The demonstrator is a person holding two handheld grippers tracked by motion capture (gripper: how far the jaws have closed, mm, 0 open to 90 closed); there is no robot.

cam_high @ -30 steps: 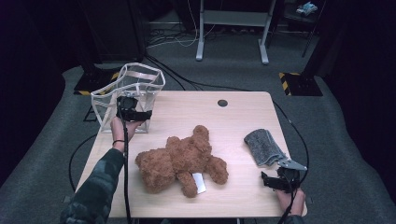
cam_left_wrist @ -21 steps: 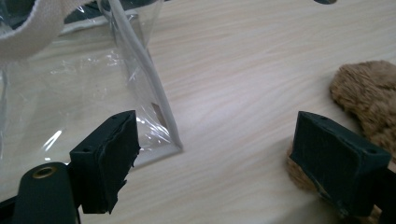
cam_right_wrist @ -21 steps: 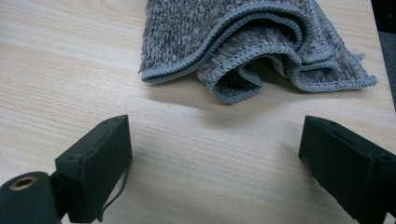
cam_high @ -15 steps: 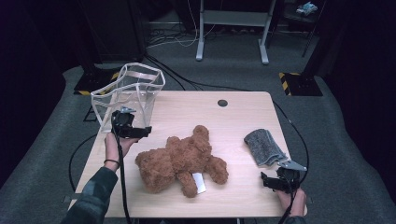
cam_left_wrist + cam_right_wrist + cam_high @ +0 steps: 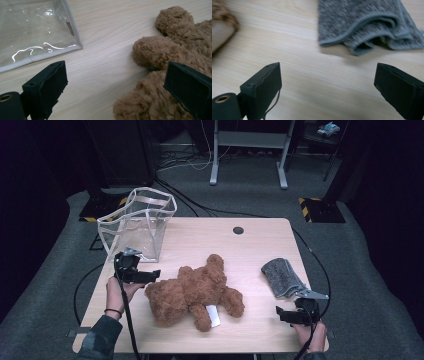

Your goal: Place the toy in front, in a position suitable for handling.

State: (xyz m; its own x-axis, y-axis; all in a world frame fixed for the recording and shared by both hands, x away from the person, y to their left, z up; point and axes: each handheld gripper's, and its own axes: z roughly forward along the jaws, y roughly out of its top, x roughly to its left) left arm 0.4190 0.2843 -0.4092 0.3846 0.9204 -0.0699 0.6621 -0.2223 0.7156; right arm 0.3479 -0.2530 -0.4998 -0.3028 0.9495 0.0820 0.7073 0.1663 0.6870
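Note:
A brown teddy bear [image 5: 195,292] lies in the middle of the wooden table [image 5: 210,237], with a white tag by its leg. My left gripper [image 5: 152,275] is just left of the bear, pointing at it. In the left gripper view the left gripper [image 5: 116,67] is open, and its jaws have just been opening. The bear's fur [image 5: 170,47] lies by one jaw, but no pad presses on it. My right gripper [image 5: 281,312] hovers at the table's near right, open, with nothing in it. The right gripper [image 5: 327,70] faces a folded grey cloth [image 5: 362,22].
A clear plastic bag [image 5: 140,222] with white trim stands open at the table's far left corner; its lower edge [image 5: 32,30] is close to my left gripper. The grey cloth [image 5: 282,277] lies at the right. A round cable hole [image 5: 238,230] sits near the far edge.
My left gripper has drawn back from the front of the clear bag towards the near side and now sits beside the bear. The right gripper has barely shifted.

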